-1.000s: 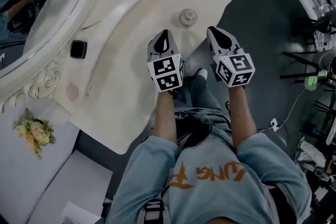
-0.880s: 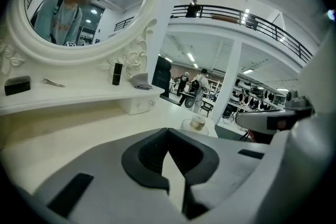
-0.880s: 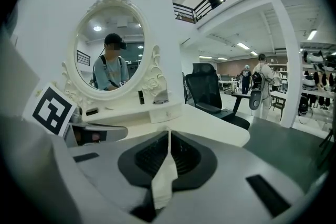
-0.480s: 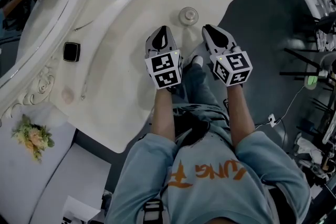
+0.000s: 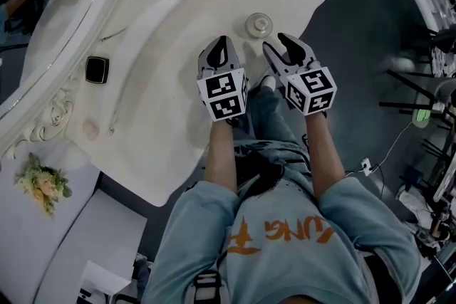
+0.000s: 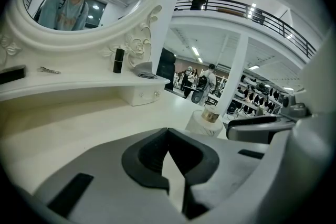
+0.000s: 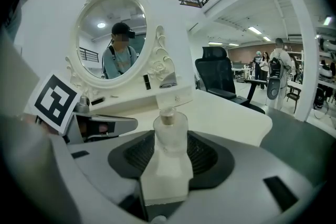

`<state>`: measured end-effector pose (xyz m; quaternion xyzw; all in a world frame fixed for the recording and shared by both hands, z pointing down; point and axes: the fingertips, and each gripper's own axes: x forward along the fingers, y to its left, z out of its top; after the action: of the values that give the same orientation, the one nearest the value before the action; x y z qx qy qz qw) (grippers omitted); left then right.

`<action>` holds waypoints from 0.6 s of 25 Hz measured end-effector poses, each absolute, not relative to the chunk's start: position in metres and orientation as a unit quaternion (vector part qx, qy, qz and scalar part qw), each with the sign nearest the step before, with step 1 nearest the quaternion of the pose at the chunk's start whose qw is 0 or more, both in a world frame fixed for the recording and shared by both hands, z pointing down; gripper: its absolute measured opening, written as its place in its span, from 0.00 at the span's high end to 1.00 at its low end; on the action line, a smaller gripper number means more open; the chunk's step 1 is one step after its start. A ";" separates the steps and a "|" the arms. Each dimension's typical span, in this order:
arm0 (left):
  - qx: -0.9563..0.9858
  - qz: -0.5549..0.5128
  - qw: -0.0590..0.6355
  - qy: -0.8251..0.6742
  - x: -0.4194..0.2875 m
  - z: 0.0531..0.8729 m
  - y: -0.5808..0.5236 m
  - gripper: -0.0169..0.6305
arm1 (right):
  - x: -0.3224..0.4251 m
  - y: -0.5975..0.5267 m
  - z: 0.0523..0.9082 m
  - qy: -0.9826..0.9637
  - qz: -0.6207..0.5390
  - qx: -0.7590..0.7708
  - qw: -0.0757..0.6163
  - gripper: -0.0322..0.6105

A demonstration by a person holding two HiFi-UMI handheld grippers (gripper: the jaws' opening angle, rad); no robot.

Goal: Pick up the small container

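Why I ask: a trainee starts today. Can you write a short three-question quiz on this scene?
1. True or false: the left gripper holds the bottle.
2. The bottle stands on: A) the table, B) the floor, C) a chair.
3. Which gripper points straight at the bottle?
Key: 1 false, it is shut and empty. 2 A. 3 The right gripper; its jaws are opening, with nothing between them yet.
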<state>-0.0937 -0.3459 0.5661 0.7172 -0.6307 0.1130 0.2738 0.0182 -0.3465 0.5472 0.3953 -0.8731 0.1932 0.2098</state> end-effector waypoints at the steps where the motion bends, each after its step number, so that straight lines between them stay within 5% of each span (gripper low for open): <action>1: 0.716 0.113 0.274 -0.632 -0.095 0.566 -0.346 0.94 | 0.016 -0.347 0.549 -0.874 0.193 0.391 0.214 0.64; 6: 0.705 0.111 0.276 -0.644 -0.105 0.566 -0.349 0.94 | 0.005 -0.355 0.556 -0.877 0.187 0.378 0.228 0.50; 15: 0.680 0.106 0.278 -0.670 -0.131 0.564 -0.354 0.94 | -0.011 -0.373 0.569 -0.874 0.169 0.376 0.257 0.40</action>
<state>-0.1306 -0.3536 0.5642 0.6798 -0.6705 0.1058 0.2778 -0.0112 -0.3734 0.5693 0.3756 -0.8743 0.1687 0.2570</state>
